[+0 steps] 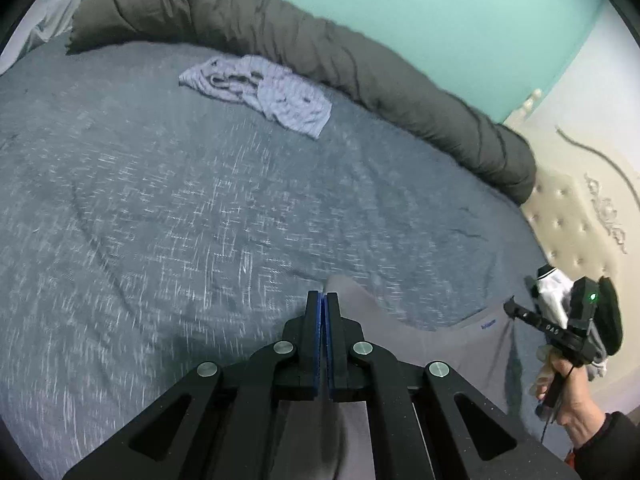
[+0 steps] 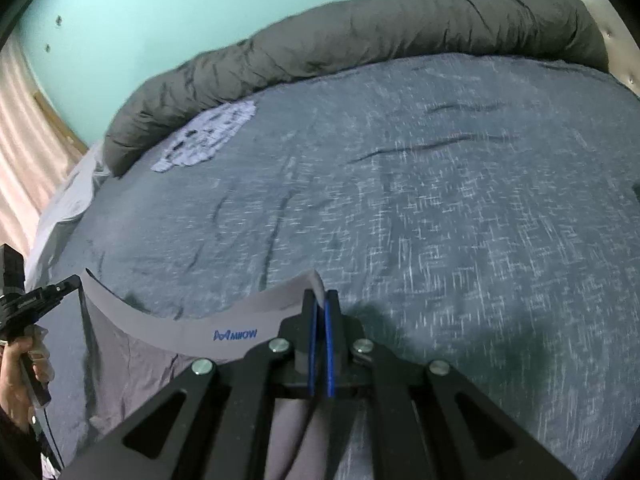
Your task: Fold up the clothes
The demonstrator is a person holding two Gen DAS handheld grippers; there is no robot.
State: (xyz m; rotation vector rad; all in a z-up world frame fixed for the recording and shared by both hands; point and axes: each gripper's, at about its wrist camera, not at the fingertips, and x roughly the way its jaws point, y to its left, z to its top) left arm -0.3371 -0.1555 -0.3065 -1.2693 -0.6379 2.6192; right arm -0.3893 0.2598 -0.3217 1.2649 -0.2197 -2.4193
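Apparently to spread it for folding, the left gripper and right gripper clamp their fingers shut on opposite waistband corners of the grey stretch-fabric underwear, holding it taut above the blue-grey speckled bedspread, with a crumpled pale patterned garment lying beyond.

Wide open ground ahead of both grippers: the blue-grey flecked bedspread lies flat from six o'clock up to about eleven in the left wrist view, nothing standing on it. Up at twelve o'clock a crumpled pale lilac patterned garment sits as a low bump, just in front of the long rolled dark grey duvet, which walls off the far edge from ten round to two. Behind that, the turquoise wall. At three o'clock the cream tufted headboard closes that side. Between the grippers, a taut grey waistband with blue lettering bars the gap.
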